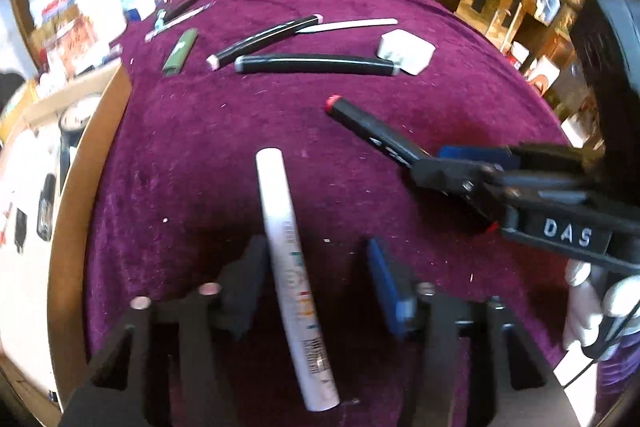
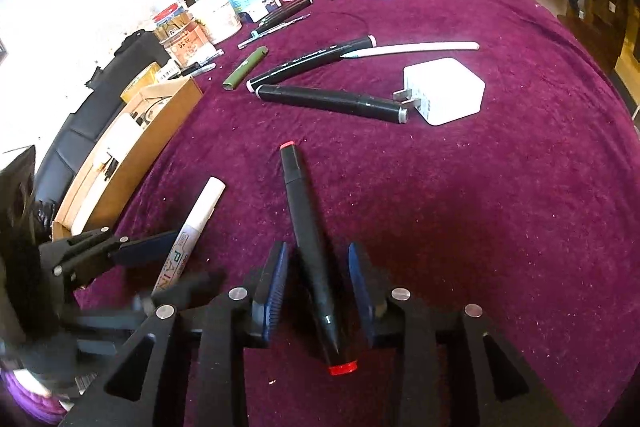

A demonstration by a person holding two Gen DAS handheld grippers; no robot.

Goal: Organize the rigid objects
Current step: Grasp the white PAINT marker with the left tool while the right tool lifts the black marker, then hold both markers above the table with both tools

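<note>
Between the left fingers (image 1: 276,267) lies the white paint marker (image 1: 294,275), long axis running pretty much straight ahead along the fingers, cap end pointing away and the barcode end back toward the camera. It sits closer to the left-hand pad than to the blue one, and I can't tell whether either pad actually touches it; the fingers look spread wider than the barrel. Same deal on the other side: the black marker with red ends (image 2: 316,267) lies between the right fingers (image 2: 362,279), axis also running forward, tilted a bit left at the far tip. Those fingers are spread too, with gaps visible on both sides, so nothing's pinched yet as far as I can see. Each gripper is nearest its own marker, so closing straight down the middle looks like the call. Further out on the purple surface (image 2: 500,207) sit two more black markers (image 2: 332,99), a white charger (image 2: 444,91) and a cardboard box (image 2: 132,147) off to the left.
</note>
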